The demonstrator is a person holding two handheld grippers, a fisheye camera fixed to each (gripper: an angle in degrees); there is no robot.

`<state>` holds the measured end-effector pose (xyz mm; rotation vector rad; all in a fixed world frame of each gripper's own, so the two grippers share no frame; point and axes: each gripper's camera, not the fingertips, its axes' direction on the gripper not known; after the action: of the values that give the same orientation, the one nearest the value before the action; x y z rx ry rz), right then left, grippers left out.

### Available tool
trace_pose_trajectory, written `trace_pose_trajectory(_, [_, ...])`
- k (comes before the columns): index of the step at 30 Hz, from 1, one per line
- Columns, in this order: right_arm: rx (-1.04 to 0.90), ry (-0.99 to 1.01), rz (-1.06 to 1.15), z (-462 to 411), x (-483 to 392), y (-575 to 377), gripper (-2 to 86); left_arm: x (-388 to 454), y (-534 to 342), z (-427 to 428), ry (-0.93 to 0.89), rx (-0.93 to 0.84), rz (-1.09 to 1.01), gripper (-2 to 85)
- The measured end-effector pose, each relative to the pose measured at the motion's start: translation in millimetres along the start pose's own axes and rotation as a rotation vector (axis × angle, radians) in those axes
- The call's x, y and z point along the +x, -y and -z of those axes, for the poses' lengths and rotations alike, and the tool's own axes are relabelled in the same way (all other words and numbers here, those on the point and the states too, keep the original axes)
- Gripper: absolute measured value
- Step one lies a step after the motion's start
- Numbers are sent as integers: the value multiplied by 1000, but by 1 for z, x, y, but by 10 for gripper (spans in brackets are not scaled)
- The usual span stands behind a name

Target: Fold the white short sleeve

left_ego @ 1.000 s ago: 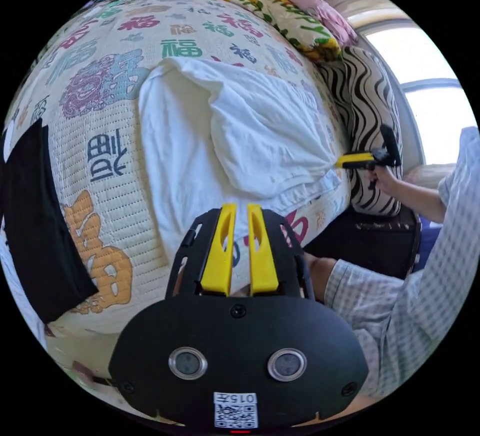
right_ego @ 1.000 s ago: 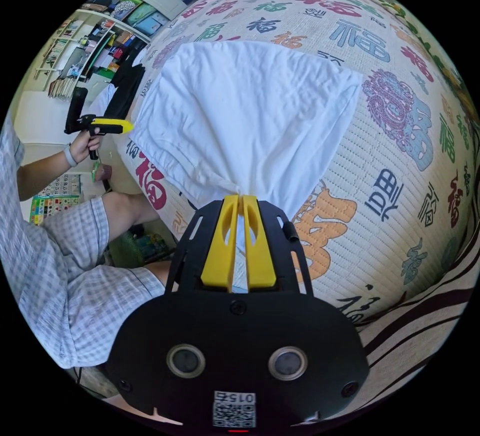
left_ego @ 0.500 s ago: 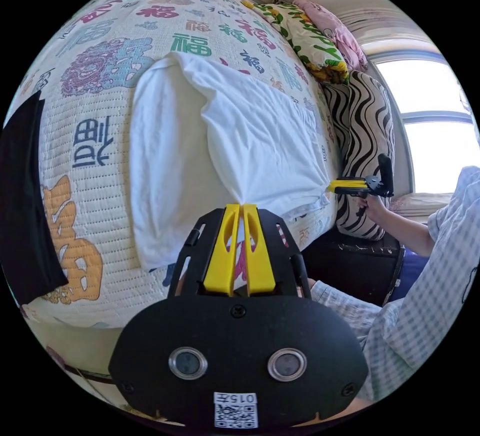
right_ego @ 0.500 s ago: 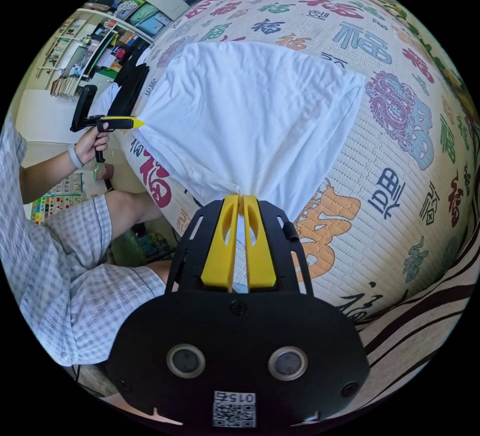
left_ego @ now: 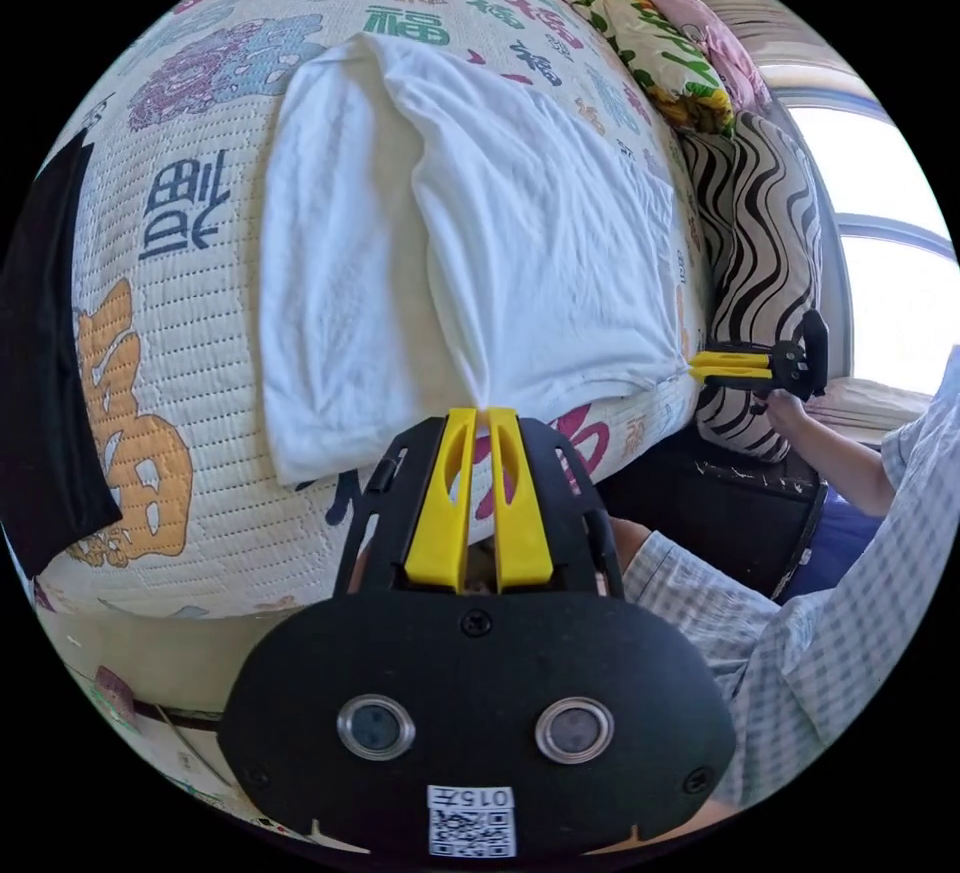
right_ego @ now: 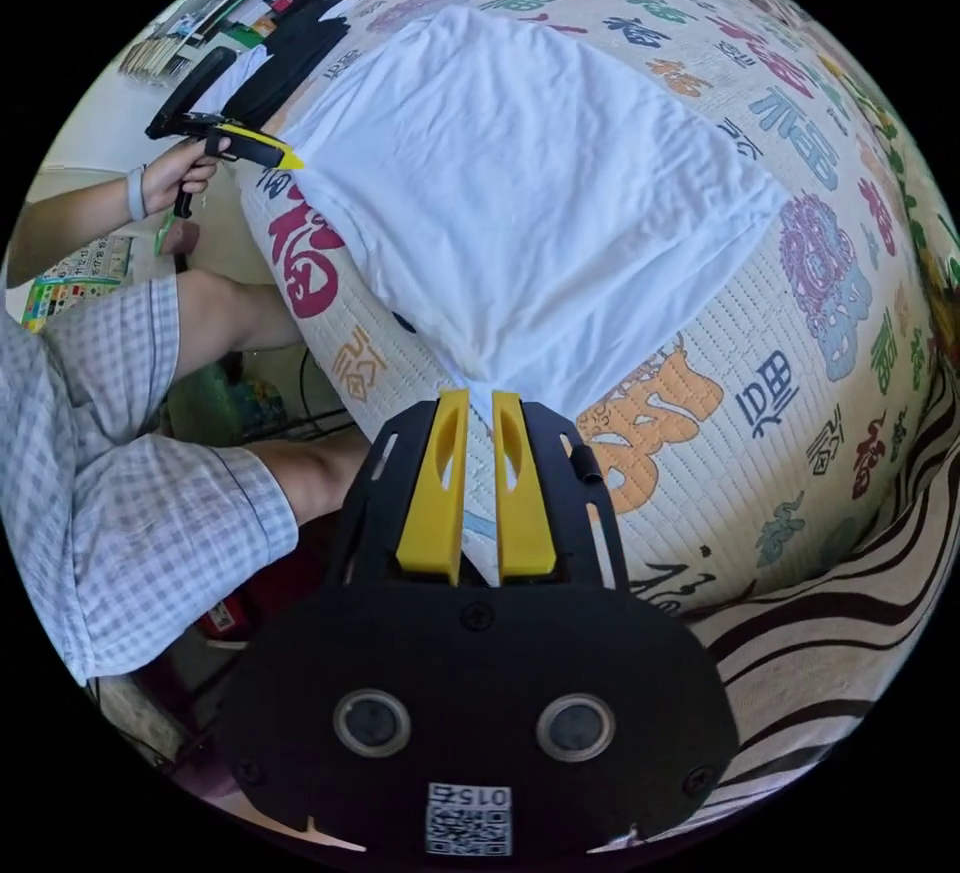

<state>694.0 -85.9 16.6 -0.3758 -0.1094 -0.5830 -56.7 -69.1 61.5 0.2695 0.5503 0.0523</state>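
Shelves: in the right gripper view, shelves (right_ego: 175, 43) at 11 o'clock hold books and small items, too blurred to tell apart.

White short sleeve: the white short sleeve (left_ego: 480, 243) lies on the bed (left_ego: 170, 333), over its printed quilt, near the bed's edge.

Long axis: in the left gripper view the shirt runs from 6 o'clock up to 12 o'clock, one side folded over the rest; in the right gripper view (right_ego: 530, 183) it spreads from 6 toward 11 o'clock.

Left claw: the left claw (left_ego: 478, 411) has its jaws pressed together on a gathered corner of the shirt; it also shows at 10 o'clock in the right gripper view (right_ego: 290, 158), its tip at the shirt's edge.

Right claw: the right claw (right_ego: 480, 395) has its jaws slightly apart, a shirt corner tapering down between them; whether both press the cloth cannot be told. In the left gripper view it sits at 3 o'clock (left_ego: 695, 365), just beside the hem.

Cut off: a black cloth (left_ego: 40, 363) at 9 o'clock runs out of the left gripper view.

Pillows: a striped pillow (left_ego: 760, 243) and a floral pillow (left_ego: 650, 33) lie at 2 o'clock.
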Motion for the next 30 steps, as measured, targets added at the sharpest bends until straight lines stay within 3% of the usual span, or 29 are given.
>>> trace_pose_trajectory(7, [111, 96, -50, -13, 11, 19, 14, 6, 4, 17, 30, 67, -51, 1])
trace_pose_trajectory(10, [-15, 150, -73, -53, 22, 24, 3, -3, 14, -6, 47, -56, -66, -3])
trace_pose_trajectory(13, [24, 232, -143, -51, 42, 11, 1, -13, 13, -5, 13, -134, -113, 0])
trace_pose_trajectory(20, [398, 362, -555, 1, 167, -24, 50, -55, 64, 82, -16, 188, -23, 76])
trace_pose_trajectory(30, [404, 562, -724, -45, 250, -6, 73, -100, 135, 72, -107, 234, 109, 73])
